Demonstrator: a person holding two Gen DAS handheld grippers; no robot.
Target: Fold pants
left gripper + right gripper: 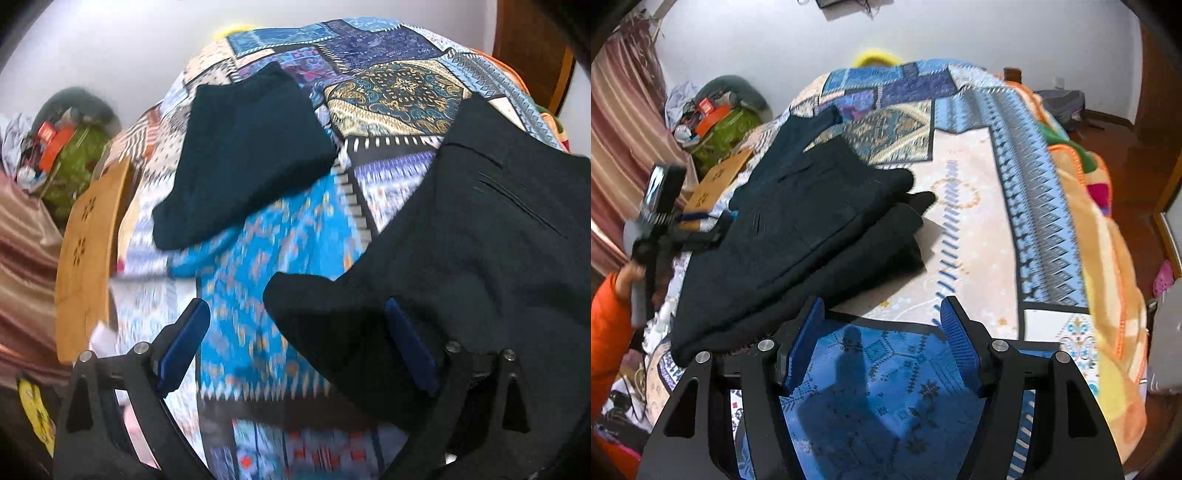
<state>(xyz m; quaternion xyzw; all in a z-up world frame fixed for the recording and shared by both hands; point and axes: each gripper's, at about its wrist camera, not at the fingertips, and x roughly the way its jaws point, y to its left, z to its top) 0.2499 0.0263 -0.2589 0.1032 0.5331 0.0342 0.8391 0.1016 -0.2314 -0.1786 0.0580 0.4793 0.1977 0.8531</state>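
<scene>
White wall [960,33], striped pink curtain [624,110], patchwork bedspread [979,221], reddish wooden floor [1126,177]

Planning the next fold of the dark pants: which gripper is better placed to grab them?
Left. The left gripper has open jaws straddling the pants' edge; the right gripper hangs over bare quilt.

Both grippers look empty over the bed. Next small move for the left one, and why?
Probably lower the left gripper and close on the near edge of the dark pants. Its jaws stand wide open with nothing pinched, and the cloth edge already lies between them on the bedspread.
</scene>
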